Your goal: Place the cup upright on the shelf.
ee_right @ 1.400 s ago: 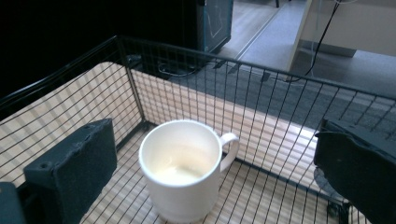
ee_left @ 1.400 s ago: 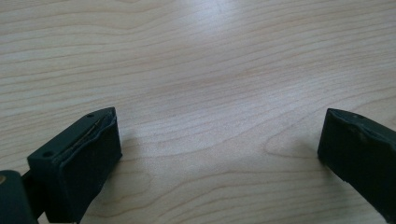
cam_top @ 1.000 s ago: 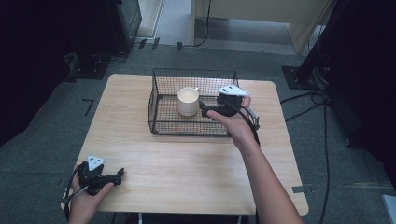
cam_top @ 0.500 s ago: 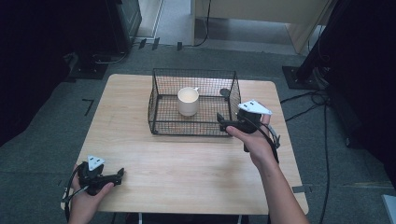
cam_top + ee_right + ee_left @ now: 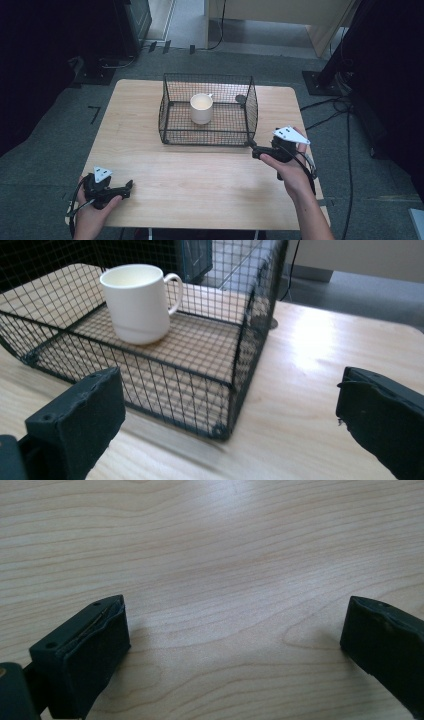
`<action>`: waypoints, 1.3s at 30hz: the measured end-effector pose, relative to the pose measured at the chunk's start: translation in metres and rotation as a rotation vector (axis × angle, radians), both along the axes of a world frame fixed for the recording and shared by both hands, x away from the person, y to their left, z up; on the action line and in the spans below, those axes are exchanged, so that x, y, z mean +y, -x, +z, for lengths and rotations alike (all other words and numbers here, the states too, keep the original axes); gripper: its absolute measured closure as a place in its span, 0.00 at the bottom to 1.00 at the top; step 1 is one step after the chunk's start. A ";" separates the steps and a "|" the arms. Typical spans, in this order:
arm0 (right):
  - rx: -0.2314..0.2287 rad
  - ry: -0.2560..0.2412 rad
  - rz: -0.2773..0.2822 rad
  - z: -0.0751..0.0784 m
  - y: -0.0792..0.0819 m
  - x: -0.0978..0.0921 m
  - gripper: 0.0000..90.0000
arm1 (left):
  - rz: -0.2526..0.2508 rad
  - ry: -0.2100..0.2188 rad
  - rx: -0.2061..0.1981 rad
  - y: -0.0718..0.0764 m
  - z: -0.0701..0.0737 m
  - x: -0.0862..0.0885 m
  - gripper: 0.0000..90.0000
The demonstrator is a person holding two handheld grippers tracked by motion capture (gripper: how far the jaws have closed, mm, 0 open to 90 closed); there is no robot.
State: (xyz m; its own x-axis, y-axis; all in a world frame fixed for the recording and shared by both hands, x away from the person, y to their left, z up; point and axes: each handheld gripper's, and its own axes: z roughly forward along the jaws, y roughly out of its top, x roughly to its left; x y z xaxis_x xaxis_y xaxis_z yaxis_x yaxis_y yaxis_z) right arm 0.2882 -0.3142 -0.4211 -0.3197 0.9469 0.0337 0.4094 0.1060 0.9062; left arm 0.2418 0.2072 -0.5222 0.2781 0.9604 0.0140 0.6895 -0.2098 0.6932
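A white mug (image 5: 201, 108) stands upright inside a black wire basket (image 5: 210, 136) at the back middle of the wooden table (image 5: 200, 170). My right gripper (image 5: 256, 150) is just outside the basket's near right corner, open, with nothing between its jaws. In the right gripper view the mug (image 5: 140, 302) sits behind the mesh of the basket (image 5: 165, 385), and its handle points right. My left gripper (image 5: 127, 187) rests at the table's front left, open and empty. Its jaws stand wide apart over bare wood in the left gripper view (image 5: 235, 630).
A small dark round object (image 5: 240, 99) lies on the table by the basket's far right corner. Black stands and cables (image 5: 330, 105) sit on the grey floor around the table. Bare wood stretches between the two grippers.
My right gripper has drawn back from over the basket's right side to the table outside its near right corner. The mug and my left gripper have not moved.
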 end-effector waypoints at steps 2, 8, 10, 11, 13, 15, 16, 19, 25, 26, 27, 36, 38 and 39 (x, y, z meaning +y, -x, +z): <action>0.006 -0.006 -0.010 -0.005 0.006 -0.007 0.00 | 0.000 0.000 -0.001 0.000 0.000 0.000 0.00; 0.024 -0.015 -0.054 -0.019 0.021 -0.029 0.00 | 0.000 0.000 0.000 0.000 0.000 0.000 0.00; 0.021 -0.008 -0.068 -0.023 0.025 -0.037 0.00 | 0.000 0.000 0.000 0.000 0.000 0.000 0.00; 0.021 -0.010 -0.076 -0.025 0.027 -0.041 0.00 | 0.000 0.000 0.000 0.000 0.000 0.000 0.00; 0.026 -0.016 -0.092 -0.030 0.032 -0.049 0.00 | 0.000 0.000 0.000 0.000 0.000 0.000 0.00; 0.029 -0.018 -0.106 -0.035 0.035 -0.056 0.00 | -0.001 -0.001 -0.001 0.000 0.000 0.000 0.00; 0.031 -0.013 -0.113 -0.037 0.037 -0.059 0.00 | -0.002 -0.003 0.000 0.000 0.000 0.000 0.00; 0.041 0.001 -0.136 -0.045 0.042 -0.070 0.00 | -0.002 -0.003 -0.001 0.000 0.000 0.000 0.00; 0.070 0.015 -0.184 -0.062 0.052 -0.092 0.00 | -0.002 -0.002 -0.001 0.000 0.000 0.000 0.00; 0.074 0.019 -0.194 -0.066 0.054 -0.096 0.00 | -0.002 -0.003 -0.001 0.000 0.000 0.000 0.00; 0.074 0.019 -0.194 -0.066 0.054 -0.096 0.00 | -0.002 -0.003 -0.001 0.000 0.000 0.000 0.00; 0.167 0.023 -0.251 -0.101 0.075 -0.129 0.00 | -0.002 -0.003 -0.001 0.000 0.000 0.000 0.00; 0.180 0.030 -0.259 -0.104 0.079 -0.133 0.00 | -0.002 -0.003 0.000 0.000 0.000 0.000 0.00; 0.180 0.030 -0.259 -0.104 0.079 -0.133 0.00 | -0.003 -0.004 0.000 0.000 0.000 0.000 0.00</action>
